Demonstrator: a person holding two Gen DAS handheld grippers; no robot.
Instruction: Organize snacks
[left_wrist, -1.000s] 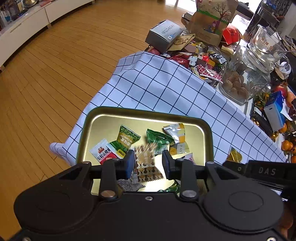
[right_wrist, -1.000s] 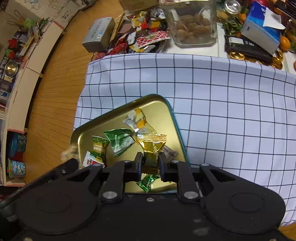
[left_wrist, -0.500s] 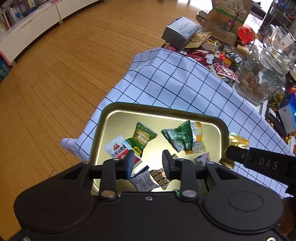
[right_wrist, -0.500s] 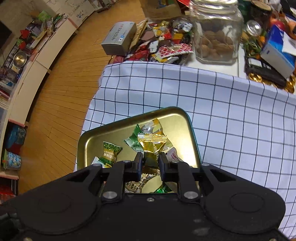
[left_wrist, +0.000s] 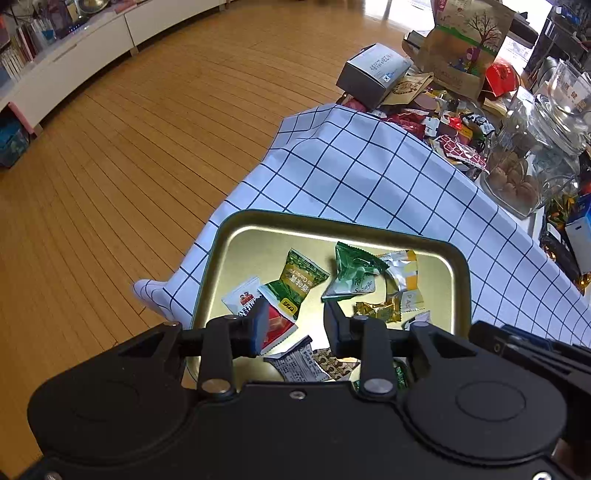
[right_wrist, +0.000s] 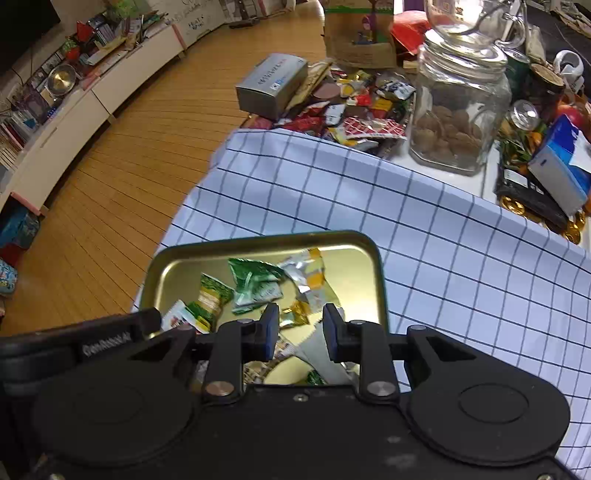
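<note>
A gold metal tray sits on a blue-checked cloth and holds several wrapped snacks. Among them are a green packet, a darker green packet, a red and white packet and a small gold-wrapped candy. My left gripper hangs open and empty over the tray's near part. My right gripper is open and empty just above the gold candy, which lies in the tray.
A pile of loose snacks lies past the cloth's far edge, beside a grey box and a glass jar of cookies. A blue box and gold coins lie at the right. The wooden floor drops away at the left.
My right gripper has opened and let go of the gold candy, which now lies in the tray. Both grippers have drawn back a little from the tray.
</note>
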